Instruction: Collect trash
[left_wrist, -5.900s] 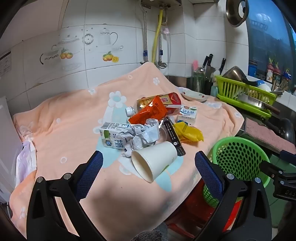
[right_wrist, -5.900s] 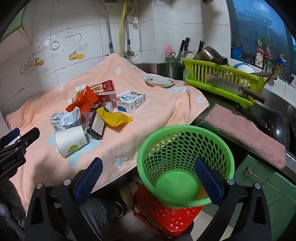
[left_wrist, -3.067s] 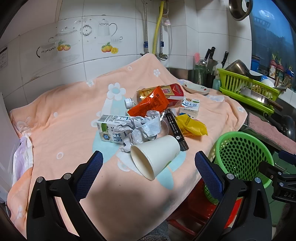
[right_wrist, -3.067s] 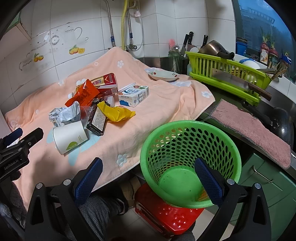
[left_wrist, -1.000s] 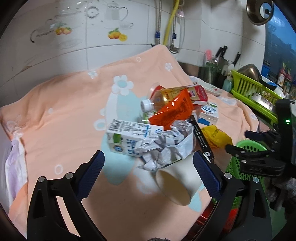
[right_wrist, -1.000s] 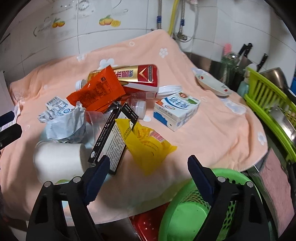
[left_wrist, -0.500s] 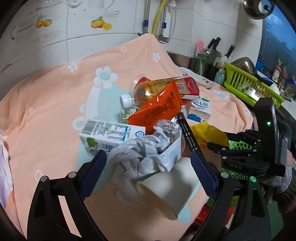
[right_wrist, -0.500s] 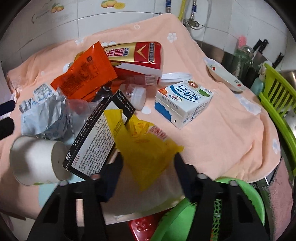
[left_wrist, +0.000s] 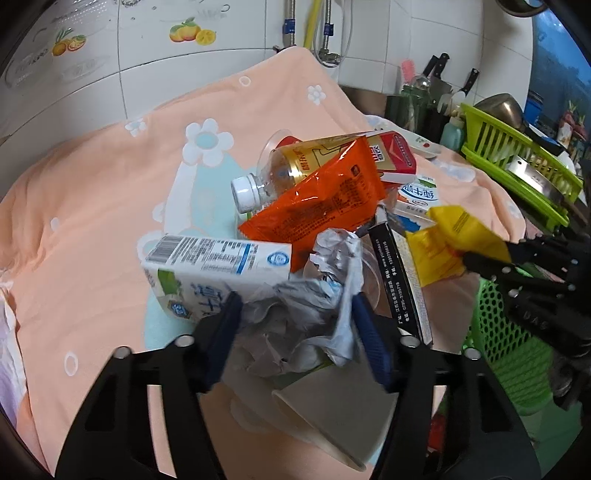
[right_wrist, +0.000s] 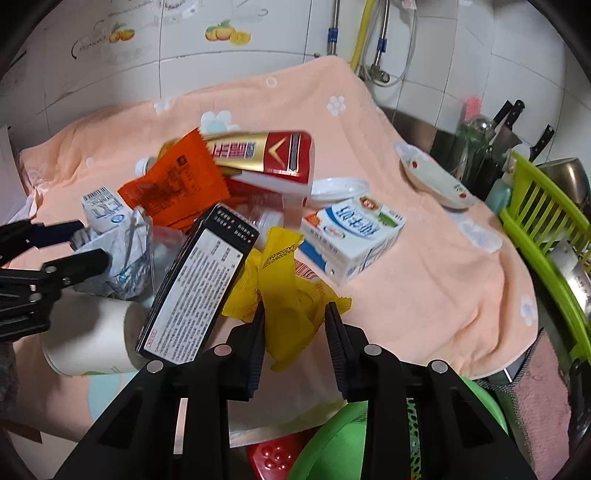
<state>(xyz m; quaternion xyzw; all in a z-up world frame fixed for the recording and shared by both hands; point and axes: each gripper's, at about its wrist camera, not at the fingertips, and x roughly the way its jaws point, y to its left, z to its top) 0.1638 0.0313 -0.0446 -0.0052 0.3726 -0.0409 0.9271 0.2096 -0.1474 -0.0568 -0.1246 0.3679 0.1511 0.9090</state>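
Closing both grippers at once on two separate bits of trash so I can clear the pile in one trip. My left gripper (left_wrist: 295, 325) has its jaws narrowing around the crumpled silver wrapper (left_wrist: 295, 314), which sits on top of the paper cup (left_wrist: 332, 406) and leans against the milk carton (left_wrist: 207, 266); the blue pads look to be touching the wrapper's sides, but I can't tell if the grip is firm yet. My right gripper (right_wrist: 295, 332) is nearly closed, jaws still coming in, with the yellow wrapper (right_wrist: 284, 291) pinched between them, and the left view shows that wrapper already tilted up off the peach towel (right_wrist: 424, 277). I go for the soft, loose pieces first because they sit on top and on the near edge, so nothing else has to shift. The black box (right_wrist: 199, 284) lies just beside the yellow wrapper, touching it, so it may drag when I lift. The green basket (left_wrist: 513, 332) is below the towel's edge on my right, close enough for a short drop. Orange pouch (left_wrist: 325, 199), bottle (left_wrist: 280, 173) and small milk box (right_wrist: 351, 232) are not yet picked.
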